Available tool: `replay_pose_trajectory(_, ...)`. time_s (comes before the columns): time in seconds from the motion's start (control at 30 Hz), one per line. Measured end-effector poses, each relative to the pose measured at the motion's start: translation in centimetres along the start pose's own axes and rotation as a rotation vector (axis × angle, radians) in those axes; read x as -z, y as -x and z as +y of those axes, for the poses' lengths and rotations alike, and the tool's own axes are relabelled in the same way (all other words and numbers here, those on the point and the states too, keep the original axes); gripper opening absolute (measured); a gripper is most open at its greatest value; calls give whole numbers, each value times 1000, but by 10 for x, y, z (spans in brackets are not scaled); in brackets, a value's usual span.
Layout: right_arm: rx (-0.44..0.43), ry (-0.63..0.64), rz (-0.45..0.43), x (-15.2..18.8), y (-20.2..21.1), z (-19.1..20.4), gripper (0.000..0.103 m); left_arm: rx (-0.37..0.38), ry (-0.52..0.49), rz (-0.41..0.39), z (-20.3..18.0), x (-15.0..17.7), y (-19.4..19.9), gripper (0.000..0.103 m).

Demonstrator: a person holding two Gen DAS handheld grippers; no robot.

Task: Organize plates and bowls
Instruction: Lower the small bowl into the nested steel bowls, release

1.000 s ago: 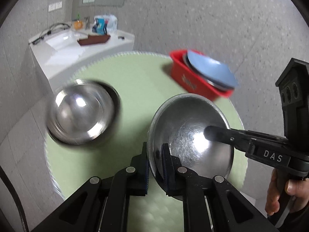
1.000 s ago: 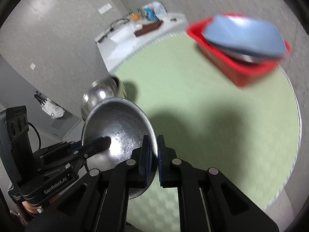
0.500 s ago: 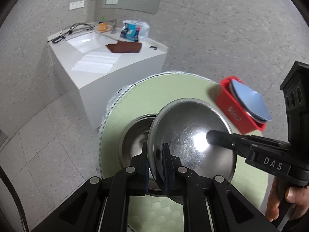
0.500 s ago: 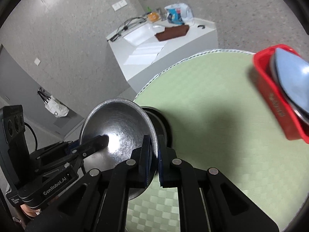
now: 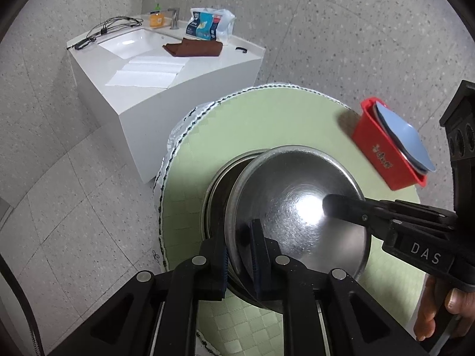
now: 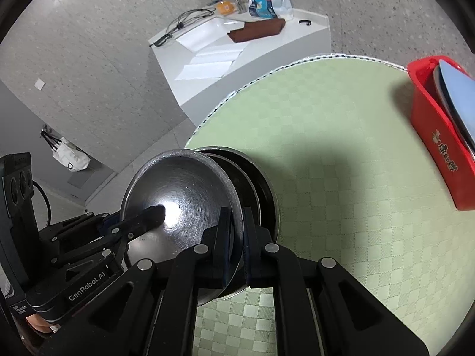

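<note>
A shallow steel bowl (image 5: 297,207) is held by both grippers on opposite rims, tilted just above a second steel bowl (image 5: 216,190) that sits on the round green table (image 5: 267,118). My left gripper (image 5: 239,234) is shut on the held bowl's near rim. My right gripper (image 6: 236,222) is shut on the opposite rim; the held bowl (image 6: 178,195) and the lower bowl (image 6: 258,184) show there too. A red bin (image 5: 383,154) at the table's right holds a blue plate (image 5: 406,139) and other plates on edge.
A white sink counter (image 5: 166,68) with a brown cloth, paper towels, cables and a bag stands beyond the table. The floor is grey tile. The table edge runs close to the lower bowl on the left. A white bag (image 6: 69,155) lies on the floor.
Both grippers carried the held bowl over the second bowl and lowered it toward it. The red bin now sits farther to the right in both views.
</note>
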State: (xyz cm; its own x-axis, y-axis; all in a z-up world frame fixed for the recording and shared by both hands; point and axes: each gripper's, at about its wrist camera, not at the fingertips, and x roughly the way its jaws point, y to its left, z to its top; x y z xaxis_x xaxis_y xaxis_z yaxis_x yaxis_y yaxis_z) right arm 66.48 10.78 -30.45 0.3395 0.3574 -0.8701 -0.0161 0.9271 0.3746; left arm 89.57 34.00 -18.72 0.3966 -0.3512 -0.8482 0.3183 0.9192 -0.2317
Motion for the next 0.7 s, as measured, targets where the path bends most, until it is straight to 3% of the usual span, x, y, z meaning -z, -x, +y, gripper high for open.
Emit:
replay_pose_trajectory(0.47,51,38,-8,4,-2,4,11,-36,-41,-34,-9,4,-13,13)
replay_pose_trajectory(0.57,57,47,-9,5,-1,7,15,-36,-46,-37,-10,6,-15,14)
replay_pose_trajectory(0.7,66,52,-16,5,2,7,29,-31,-40,-30,-8,6,-15,13)
